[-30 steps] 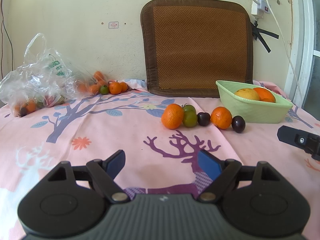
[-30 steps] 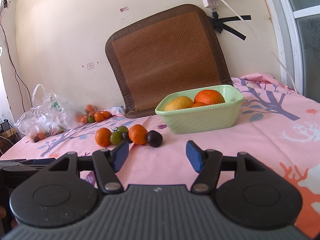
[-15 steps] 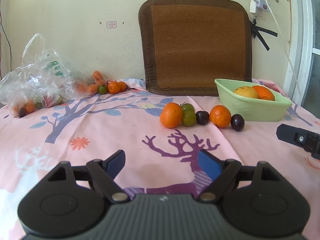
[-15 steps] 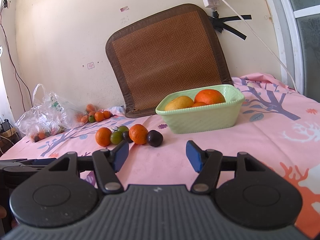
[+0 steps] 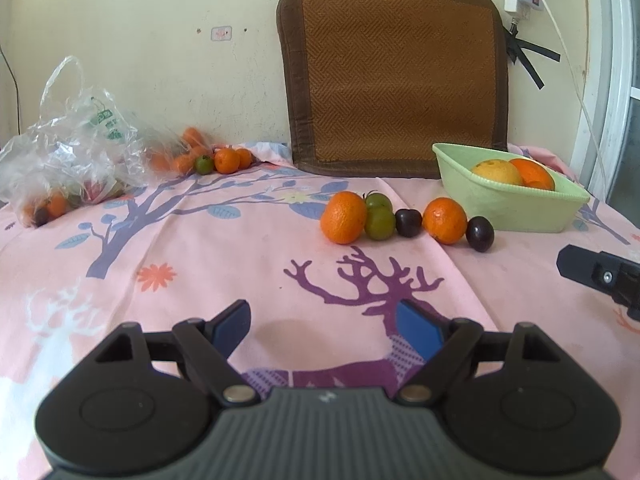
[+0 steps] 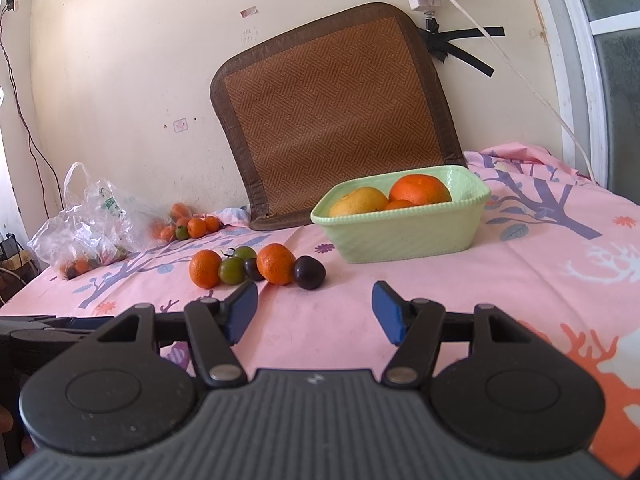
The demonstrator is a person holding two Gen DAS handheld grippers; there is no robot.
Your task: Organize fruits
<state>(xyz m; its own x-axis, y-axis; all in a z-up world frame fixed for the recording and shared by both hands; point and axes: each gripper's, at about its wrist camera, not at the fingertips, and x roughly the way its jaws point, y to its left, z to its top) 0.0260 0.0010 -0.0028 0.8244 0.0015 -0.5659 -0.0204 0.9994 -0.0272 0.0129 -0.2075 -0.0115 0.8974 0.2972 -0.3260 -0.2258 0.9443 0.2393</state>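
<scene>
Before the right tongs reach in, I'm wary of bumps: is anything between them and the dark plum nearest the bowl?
Nothing visible: only bare cloth lies between the open right tongs and the plum.

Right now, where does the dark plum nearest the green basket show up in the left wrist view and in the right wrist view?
Left wrist view: the dark plum sits right of centre, at the right end of the fruit row, just left of the green basket.
Right wrist view: the dark plum lies near the centre, below and left of the green basket.
Shared landmark: the brown woven mat leaning on the wall.
</scene>
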